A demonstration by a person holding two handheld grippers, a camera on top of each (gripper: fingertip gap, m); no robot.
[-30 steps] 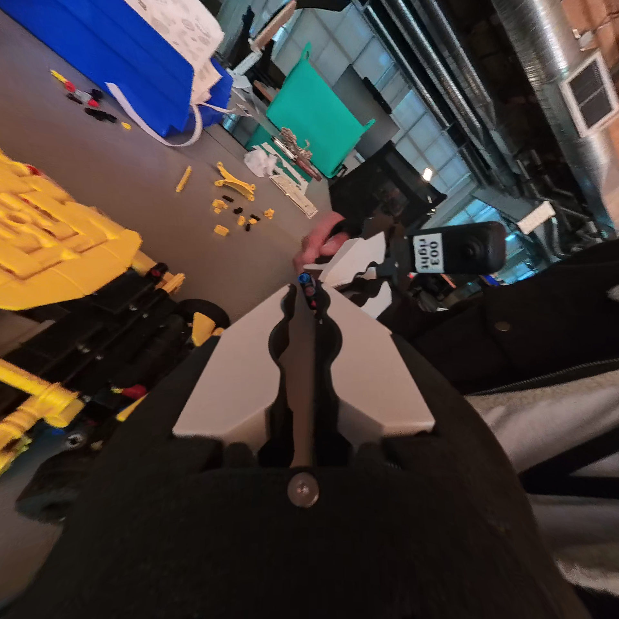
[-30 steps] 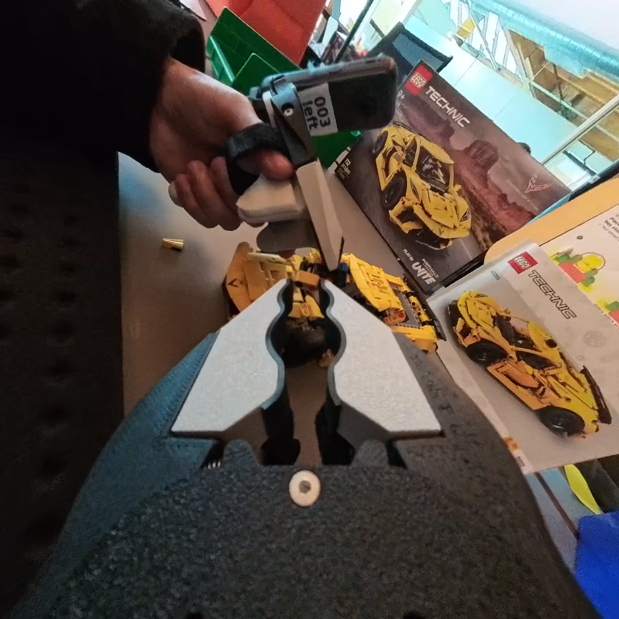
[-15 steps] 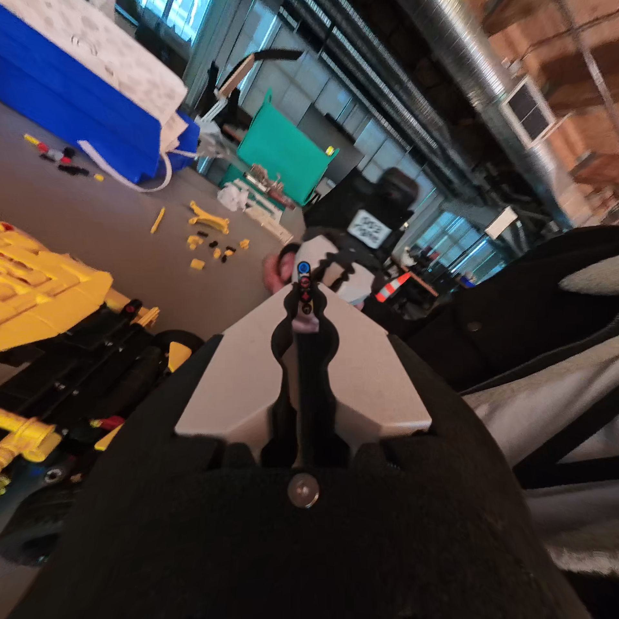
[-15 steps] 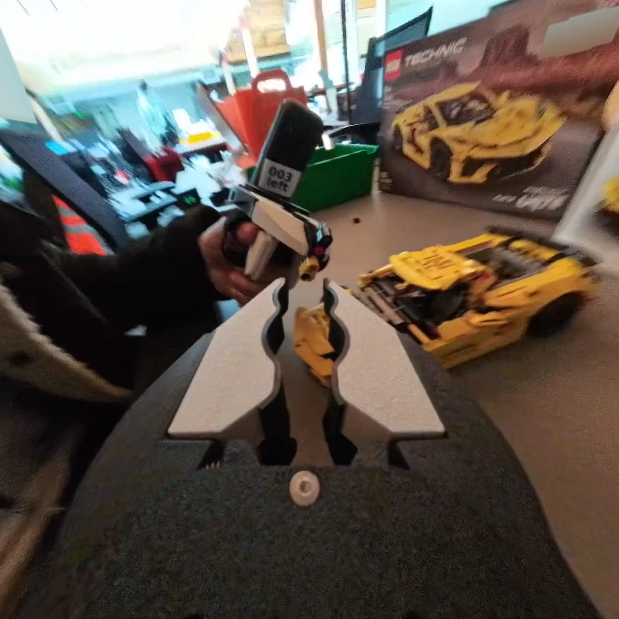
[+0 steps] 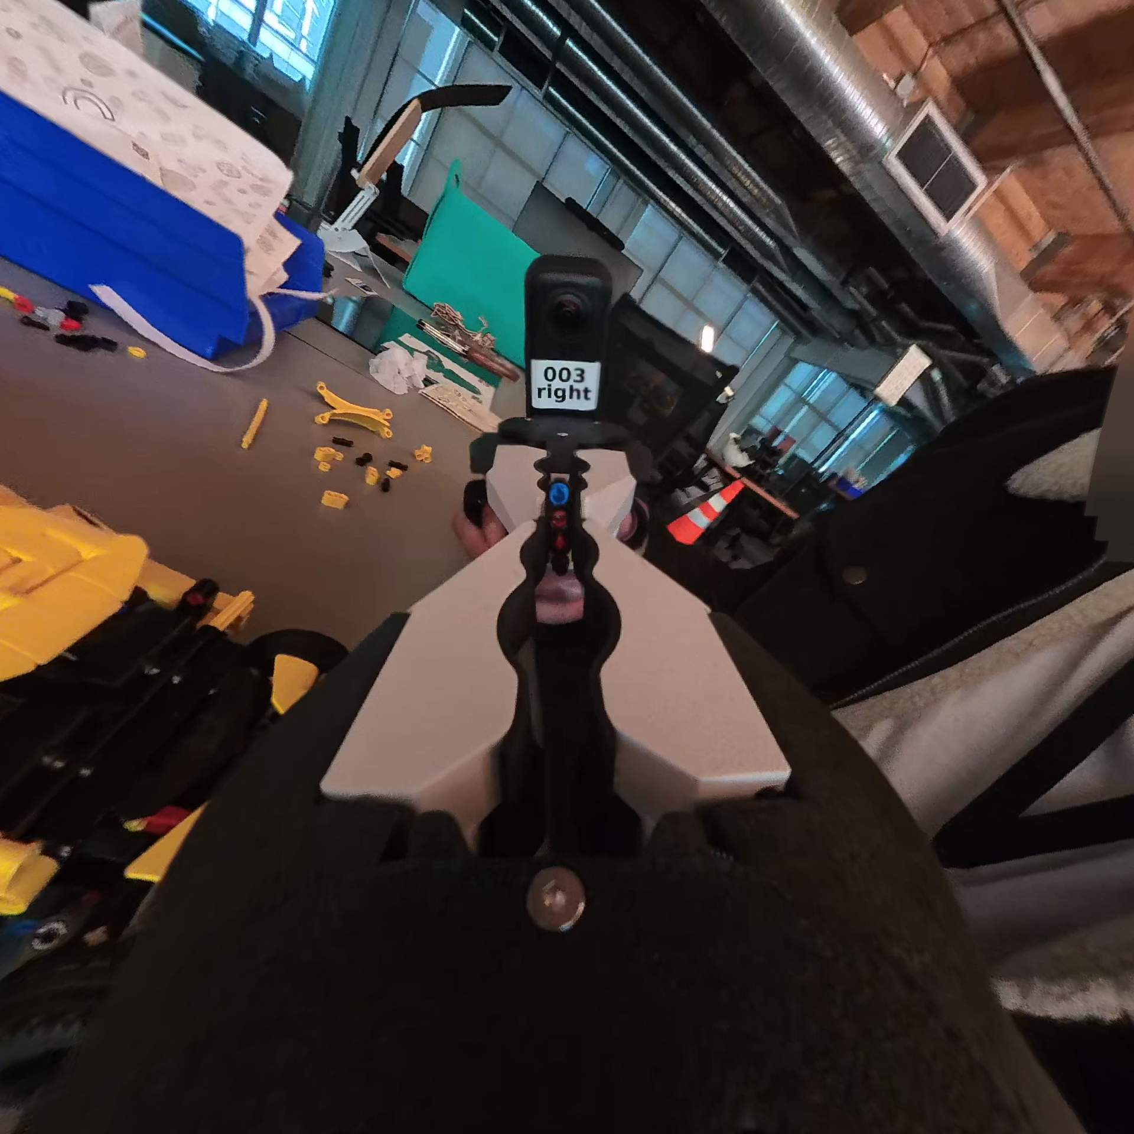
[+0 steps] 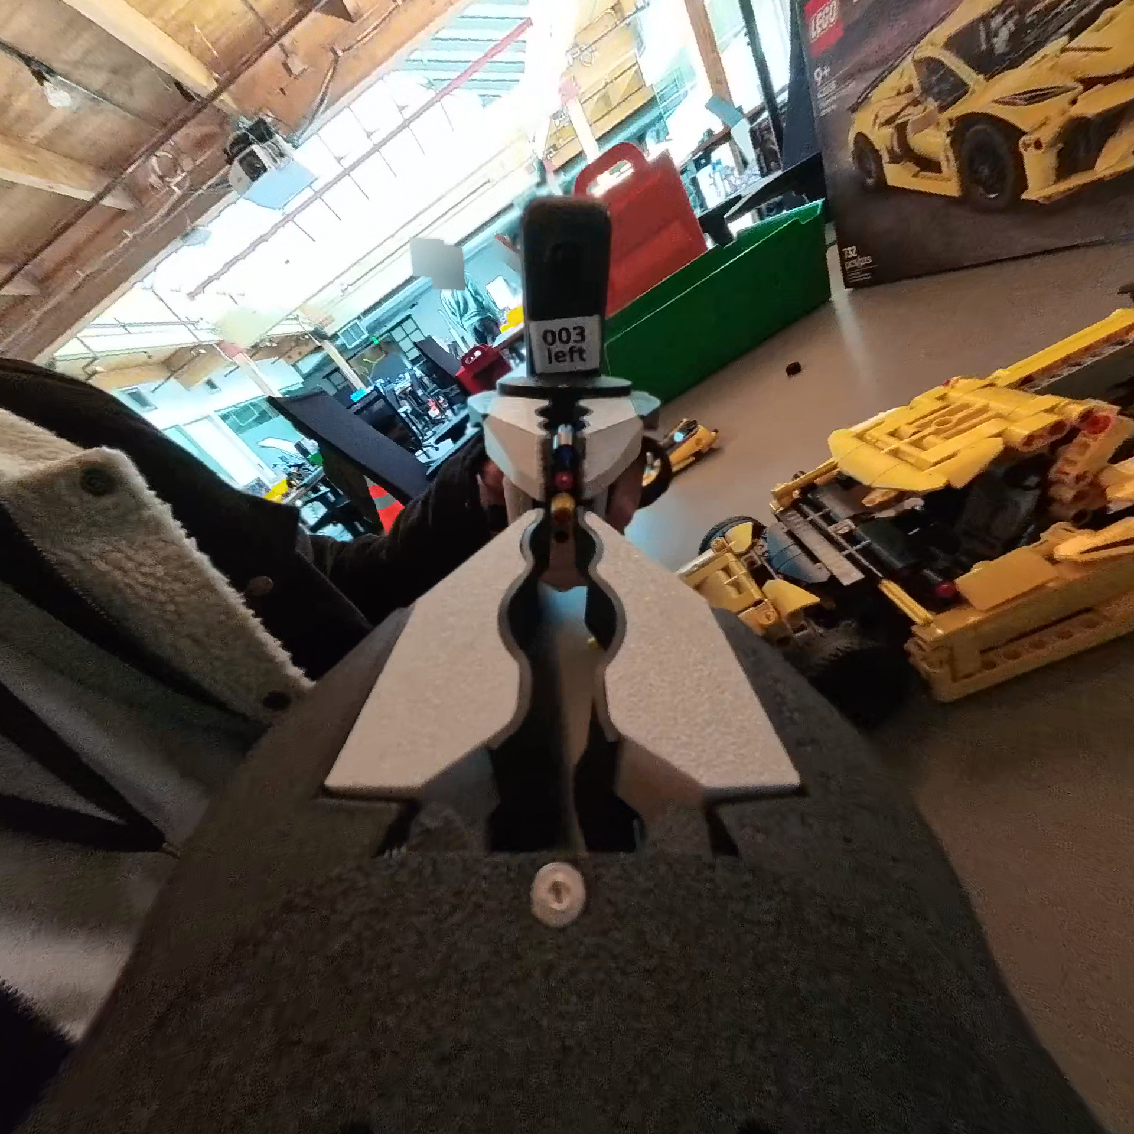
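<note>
My left gripper (image 5: 559, 540) is shut on a small black brick piece (image 5: 558, 521) with blue and red pins, held up in the air. My right gripper (image 6: 561, 528) faces it tip to tip, its jaws narrowed around the other end of the same piece (image 6: 561, 491), which shows red and yellow pins. Each gripper appears in the other's view: the right one in the left wrist view (image 5: 559, 472), the left one in the right wrist view (image 6: 561, 454). A partly built yellow brick car (image 6: 920, 552) lies on the grey table, to my left in the left wrist view (image 5: 61, 583).
Loose yellow and black parts (image 5: 356, 423) lie scattered on the table (image 5: 184, 478). A blue bin (image 5: 123, 245) and a teal bag (image 5: 466, 276) stand behind. A car box (image 6: 982, 123), a green bin (image 6: 705, 307) and a small black part (image 6: 794, 368) are at the far side. The person's jacket (image 6: 153, 552) is close. Only a small space, under 4 cm, lies between the two pairs of fingers.
The two grippers have swung to face each other head-on. The right gripper, open before, has narrowed around the free end of the piece that the left gripper holds.
</note>
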